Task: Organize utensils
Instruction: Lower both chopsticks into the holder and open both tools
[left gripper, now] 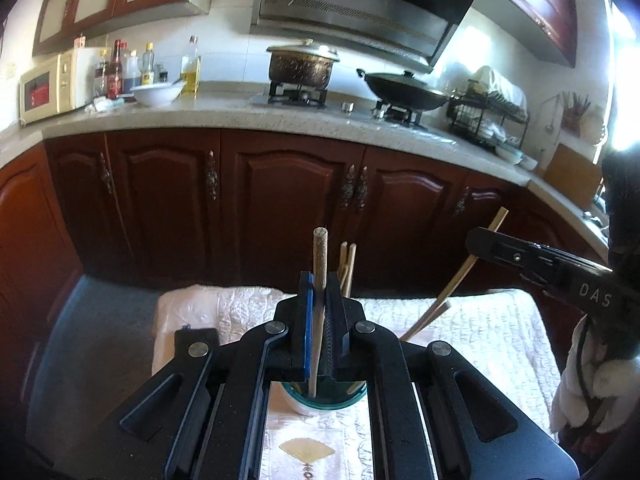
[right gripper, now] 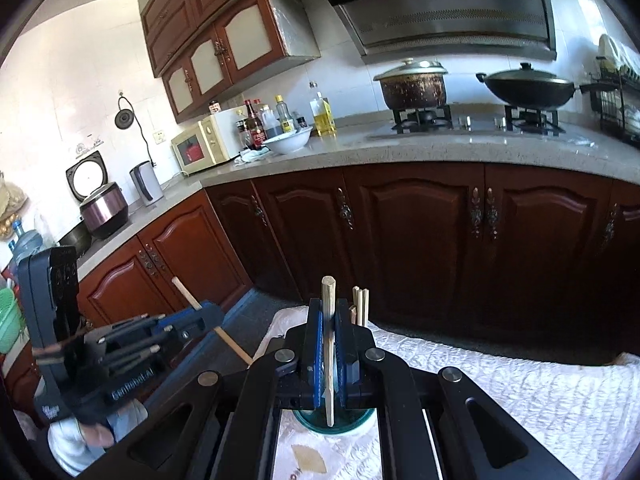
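We see two black tongs, each squeezed tight on one thin wooden chopstick. The left tongs (left gripper: 320,312) hold a round, pale chopstick (left gripper: 320,256) that points up. The right tongs (right gripper: 329,340) hold another chopstick (right gripper: 328,296) the same way. Below each pair sits a round blue-green cup (left gripper: 320,398) on the tabletop (left gripper: 480,332), near its middle. The tabletop wears a white, bumpy cloth (right gripper: 520,392). More chopsticks (left gripper: 347,268), thin and straight, stand close together just behind the tongs, toward the far edge.
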The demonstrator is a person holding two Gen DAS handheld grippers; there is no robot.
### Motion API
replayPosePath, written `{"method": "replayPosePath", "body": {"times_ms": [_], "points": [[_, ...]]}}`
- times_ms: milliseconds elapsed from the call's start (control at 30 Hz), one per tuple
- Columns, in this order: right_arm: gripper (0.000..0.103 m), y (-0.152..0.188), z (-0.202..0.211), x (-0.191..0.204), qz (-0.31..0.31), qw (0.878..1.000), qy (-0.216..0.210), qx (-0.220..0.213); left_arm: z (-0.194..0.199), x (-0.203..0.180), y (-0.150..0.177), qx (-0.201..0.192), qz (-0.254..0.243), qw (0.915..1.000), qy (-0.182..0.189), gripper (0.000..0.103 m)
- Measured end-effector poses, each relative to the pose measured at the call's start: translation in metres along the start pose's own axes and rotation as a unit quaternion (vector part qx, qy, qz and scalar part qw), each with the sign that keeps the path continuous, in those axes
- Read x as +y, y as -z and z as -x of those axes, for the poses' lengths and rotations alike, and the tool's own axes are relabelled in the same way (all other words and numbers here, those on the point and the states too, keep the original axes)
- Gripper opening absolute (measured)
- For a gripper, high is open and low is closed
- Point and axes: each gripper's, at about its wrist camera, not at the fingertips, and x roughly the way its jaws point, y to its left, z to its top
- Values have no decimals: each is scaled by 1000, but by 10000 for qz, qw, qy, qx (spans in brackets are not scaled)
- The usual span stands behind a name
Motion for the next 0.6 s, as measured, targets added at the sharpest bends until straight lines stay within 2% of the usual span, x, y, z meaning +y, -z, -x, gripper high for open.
{"method": "replayPosePath", "body": {"times_ms": [367, 600], "points": [[5, 43, -60, -22, -286, 9971, 53, 708, -43, 6, 28, 421, 237, 9988, -26, 4], [5, 54, -64, -39, -545, 9946, 5, 886, -53, 2, 38, 612, 288, 9977, -63, 4]]}}
